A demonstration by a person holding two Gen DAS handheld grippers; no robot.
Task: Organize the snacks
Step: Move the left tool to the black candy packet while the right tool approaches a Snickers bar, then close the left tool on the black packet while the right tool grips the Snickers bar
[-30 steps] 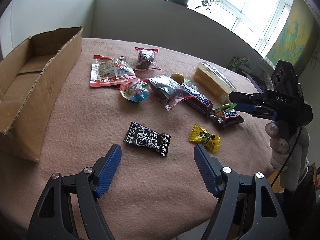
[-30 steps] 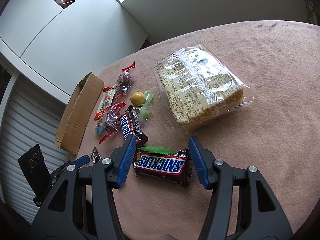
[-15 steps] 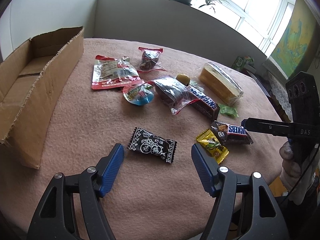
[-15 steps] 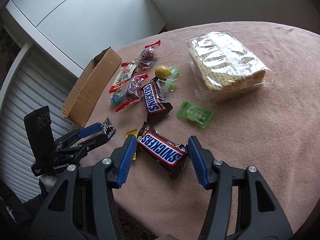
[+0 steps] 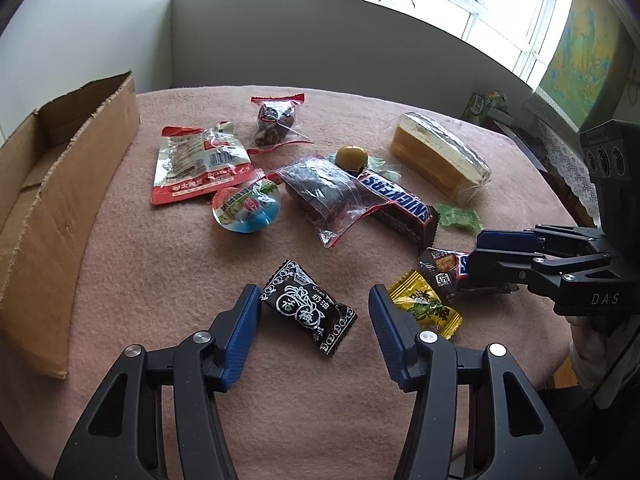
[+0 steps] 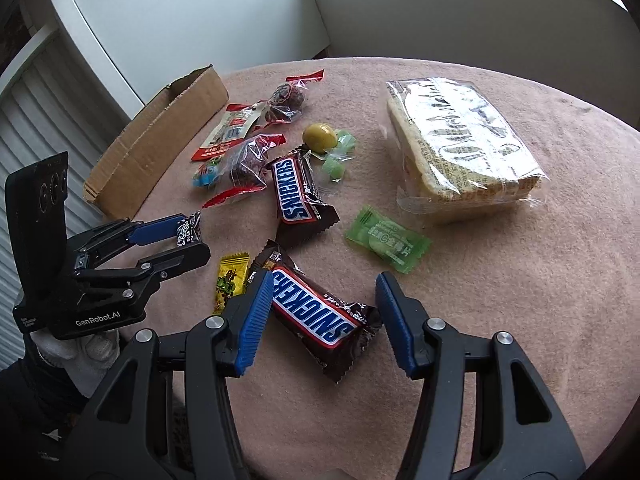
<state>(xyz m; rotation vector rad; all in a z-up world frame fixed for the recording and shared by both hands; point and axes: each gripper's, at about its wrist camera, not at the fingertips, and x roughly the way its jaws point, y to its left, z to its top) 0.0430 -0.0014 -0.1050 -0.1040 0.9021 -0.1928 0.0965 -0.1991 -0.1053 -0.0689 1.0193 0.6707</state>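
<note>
Snacks lie scattered on a pink cloth. My left gripper [image 5: 314, 316] is open, its blue pads either side of a black plum candy [image 5: 308, 307], low over the cloth. It shows at the left of the right wrist view [image 6: 188, 236], the candy [image 6: 189, 229] between its fingers. My right gripper [image 6: 324, 312] is open around a small Snickers bar [image 6: 316, 312]. In the left wrist view it [image 5: 480, 264] covers most of that bar [image 5: 442, 268]. A cardboard box [image 5: 48, 196] stands open at the left.
A yellow candy [image 5: 426, 308] lies between the two grippers. Behind are a larger Snickers [image 5: 398, 204], a green candy [image 5: 458, 216], a wrapped cake [image 5: 440, 156], a red pouch [image 5: 196, 164], a jelly cup [image 5: 246, 210], dark fruit bags [image 5: 324, 196] and a yellow ball [image 5: 351, 156].
Both grippers have come lower and closer to the cloth. The left now straddles the black candy. The right has swung round over the small Snickers and straddles it.
</note>
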